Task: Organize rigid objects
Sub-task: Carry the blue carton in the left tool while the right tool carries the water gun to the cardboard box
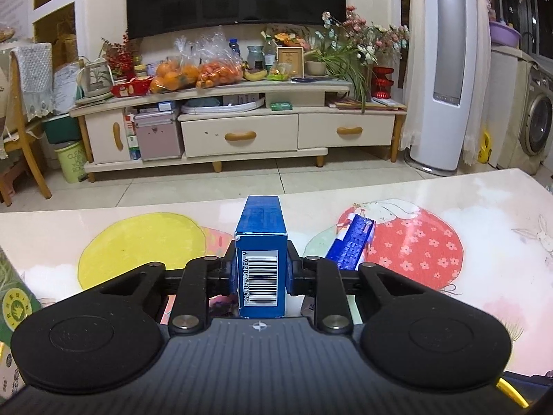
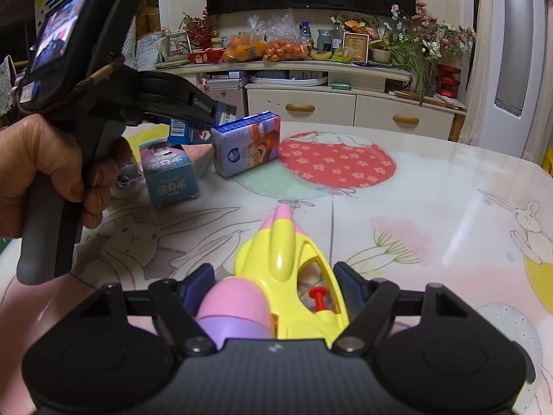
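Behind the glossy table (image 2: 432,186) with its printed rabbits and balloons, a cream television cabinet is filling the background. Toward the table's left edge, the left gripper (image 1: 261,269) is pinching a small dark-blue cardboard carton with a barcode (image 1: 261,259) across its narrow sides; it is looking light and stiff, though thin walls may dent under hard pressure. Beside it, a pale-blue box (image 2: 171,174) and a purple printed tissue pack (image 2: 247,145) are waiting. Nearer the front edge, the right gripper (image 2: 273,290) is standing spread around a yellow and pink plastic toy water gun (image 2: 276,259); smooth and curved, it is best taken across its flat body.
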`<move>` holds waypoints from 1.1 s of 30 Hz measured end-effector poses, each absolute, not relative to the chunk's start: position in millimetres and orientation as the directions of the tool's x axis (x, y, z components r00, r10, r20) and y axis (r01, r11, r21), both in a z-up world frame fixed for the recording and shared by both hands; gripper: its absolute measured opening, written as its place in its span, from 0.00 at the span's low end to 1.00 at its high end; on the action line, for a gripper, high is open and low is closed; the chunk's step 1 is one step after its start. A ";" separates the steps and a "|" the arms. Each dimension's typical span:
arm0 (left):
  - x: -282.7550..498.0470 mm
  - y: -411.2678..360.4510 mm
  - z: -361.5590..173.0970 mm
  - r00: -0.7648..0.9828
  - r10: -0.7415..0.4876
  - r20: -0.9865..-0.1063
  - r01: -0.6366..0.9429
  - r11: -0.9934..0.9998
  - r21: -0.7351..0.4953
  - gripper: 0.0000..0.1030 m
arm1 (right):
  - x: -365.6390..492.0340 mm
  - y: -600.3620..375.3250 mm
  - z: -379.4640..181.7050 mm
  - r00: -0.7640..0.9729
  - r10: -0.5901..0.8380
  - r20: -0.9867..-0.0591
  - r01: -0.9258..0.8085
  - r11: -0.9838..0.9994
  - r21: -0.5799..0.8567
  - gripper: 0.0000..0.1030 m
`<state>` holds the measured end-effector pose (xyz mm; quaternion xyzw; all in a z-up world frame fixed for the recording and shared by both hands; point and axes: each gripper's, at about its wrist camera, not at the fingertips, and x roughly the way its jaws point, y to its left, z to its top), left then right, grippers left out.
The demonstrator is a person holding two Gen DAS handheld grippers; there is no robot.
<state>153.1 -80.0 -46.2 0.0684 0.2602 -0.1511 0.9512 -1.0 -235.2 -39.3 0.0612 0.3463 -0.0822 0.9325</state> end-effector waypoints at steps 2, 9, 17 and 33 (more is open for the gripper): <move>150.8 -80.8 -44.3 0.826 -0.241 -0.510 0.312 0.949 0.057 0.27 | -1.2 -235.5 -39.3 0.748 -0.108 -0.654 0.193 0.979 0.059 0.73; 133.0 -75.4 -37.0 0.847 -0.213 -0.487 0.275 0.960 0.058 0.27 | -1.9 -235.5 -39.2 0.753 -0.103 -0.650 0.186 0.981 0.060 0.73; 104.7 -62.6 -22.1 0.867 -0.196 -0.459 0.257 0.964 0.074 0.27 | -3.6 -233.0 -38.7 0.755 -0.110 -0.647 0.189 0.981 0.053 0.73; 47.5 -39.2 5.8 0.881 -0.197 -0.431 0.248 0.967 0.064 0.27 | -16.1 -226.4 -30.5 0.768 -0.143 -0.624 0.222 0.974 0.049 0.72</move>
